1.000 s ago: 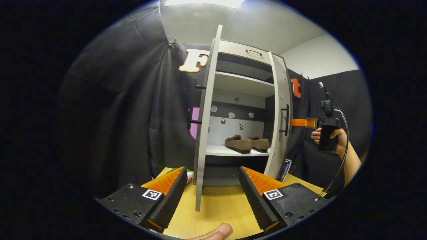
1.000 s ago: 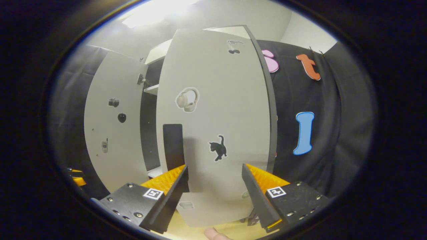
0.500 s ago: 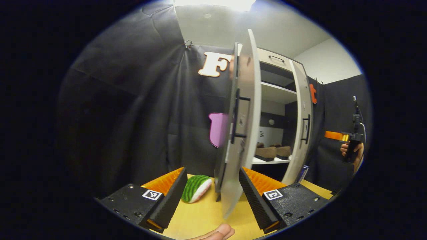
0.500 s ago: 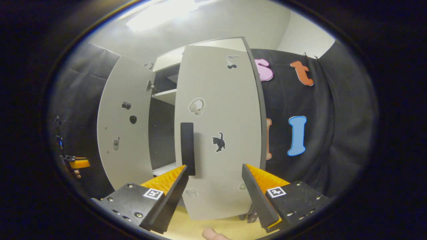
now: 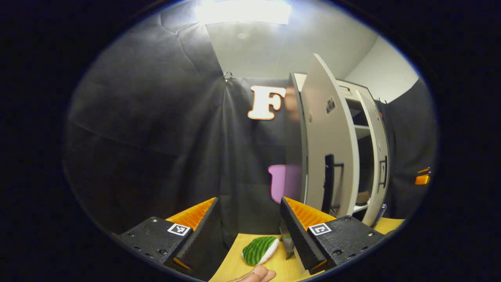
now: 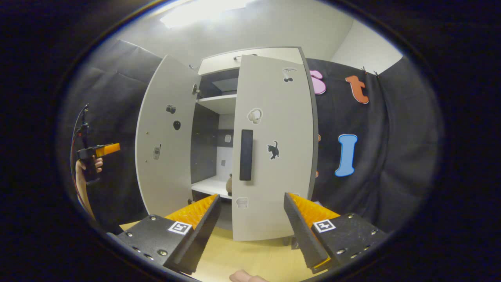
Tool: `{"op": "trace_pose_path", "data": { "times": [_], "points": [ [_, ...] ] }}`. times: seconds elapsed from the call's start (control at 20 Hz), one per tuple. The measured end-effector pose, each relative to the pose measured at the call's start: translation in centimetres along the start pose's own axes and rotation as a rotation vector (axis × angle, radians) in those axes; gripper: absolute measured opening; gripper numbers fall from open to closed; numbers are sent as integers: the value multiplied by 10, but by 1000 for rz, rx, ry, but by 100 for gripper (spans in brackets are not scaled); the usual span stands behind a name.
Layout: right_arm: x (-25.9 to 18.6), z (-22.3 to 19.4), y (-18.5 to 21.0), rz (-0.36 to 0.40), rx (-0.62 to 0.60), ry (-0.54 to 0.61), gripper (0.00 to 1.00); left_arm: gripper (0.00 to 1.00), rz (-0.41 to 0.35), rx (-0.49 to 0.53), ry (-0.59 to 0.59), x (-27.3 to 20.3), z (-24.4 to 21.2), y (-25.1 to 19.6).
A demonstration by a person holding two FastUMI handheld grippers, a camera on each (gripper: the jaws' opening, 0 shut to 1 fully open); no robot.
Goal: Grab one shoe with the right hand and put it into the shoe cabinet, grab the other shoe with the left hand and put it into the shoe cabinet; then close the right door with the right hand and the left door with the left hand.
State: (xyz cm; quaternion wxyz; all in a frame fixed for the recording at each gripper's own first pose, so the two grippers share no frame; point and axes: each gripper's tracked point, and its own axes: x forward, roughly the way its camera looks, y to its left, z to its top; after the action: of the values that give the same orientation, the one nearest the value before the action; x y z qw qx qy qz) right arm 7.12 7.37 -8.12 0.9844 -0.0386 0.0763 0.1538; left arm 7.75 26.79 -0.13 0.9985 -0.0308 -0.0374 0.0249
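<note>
Your left gripper [image 5: 248, 231], jaws spread and empty, sits left of the shoe cabinet [image 6: 250, 62], so the left door [image 5: 330, 141], still ajar with its long edge upright, lies just to its right, ready to be pushed shut.
</note>
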Motion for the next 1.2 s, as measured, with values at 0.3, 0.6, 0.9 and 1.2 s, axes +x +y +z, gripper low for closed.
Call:
{"op": "trace_pose_path", "data": {
  "times": [0.3, 0.6, 0.9, 1.2],
  "points": [
    [-26, 4, -3, -40, -5, -38, 97, 94, -26, 1, 91, 47, -16, -21],
    [-45, 2, -2, -27, 0, -49, 97, 95, -122, -57, 241, 65, -43, -87],
    [-59, 2, 3, -6, 0, -57, 94, 85, -141, -65, 237, 72, -40, -106],
    [-61, -1, 5, -27, -25, -53, 97, 90, -182, -76, 259, 68, -42, -134]
  ]
}}
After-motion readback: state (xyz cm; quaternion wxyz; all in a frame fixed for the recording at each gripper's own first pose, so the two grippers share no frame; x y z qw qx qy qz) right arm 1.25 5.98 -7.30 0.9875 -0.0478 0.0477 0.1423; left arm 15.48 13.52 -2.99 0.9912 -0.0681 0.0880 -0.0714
